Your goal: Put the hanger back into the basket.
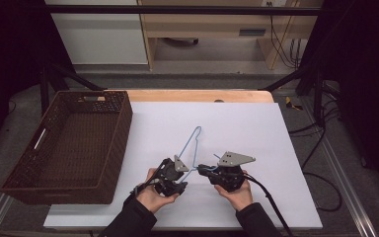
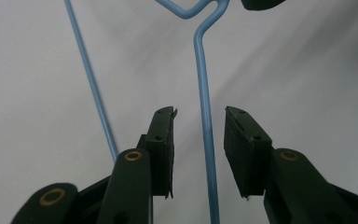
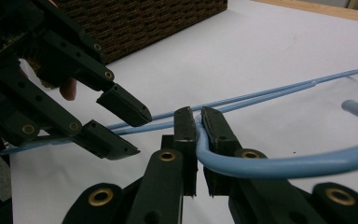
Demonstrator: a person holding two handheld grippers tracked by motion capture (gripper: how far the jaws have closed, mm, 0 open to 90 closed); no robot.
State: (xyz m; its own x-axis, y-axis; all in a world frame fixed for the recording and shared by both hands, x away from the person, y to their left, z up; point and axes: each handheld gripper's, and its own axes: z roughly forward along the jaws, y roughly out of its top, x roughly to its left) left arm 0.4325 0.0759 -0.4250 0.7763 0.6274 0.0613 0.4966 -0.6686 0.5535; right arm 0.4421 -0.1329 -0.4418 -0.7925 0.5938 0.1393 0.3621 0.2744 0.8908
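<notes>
Basket [image 1: 69, 143] sat at the far left of the counter [image 1: 256, 128], brown wicker, resting partly over the white sheet's left edge.

Next came my left gripper [image 1: 170, 176], held low near the front edge. Its fingers [image 2: 163, 149] stood apart, with one blue wire of the hanger [image 1: 191, 145] running straight up between them; neither pad pressed on it. A second wire of the hanger slanted past outside the left finger. In the right gripper view I saw those same fingers spread around the wires, one above and one below.

Between the two grippers the hanger lay on the white sheet, its long thin body reaching away from me toward the middle of the counter, well clear of the basket.

My right gripper [image 1: 212, 171] sat just beside the left one, pointing toward it. Its fingers [image 3: 186, 135] were pressed together on the hanger's neck [image 3: 199, 140], where the wire bent into the hook [image 3: 298, 165], and the hook curved back past the right finger toward the camera.
</notes>
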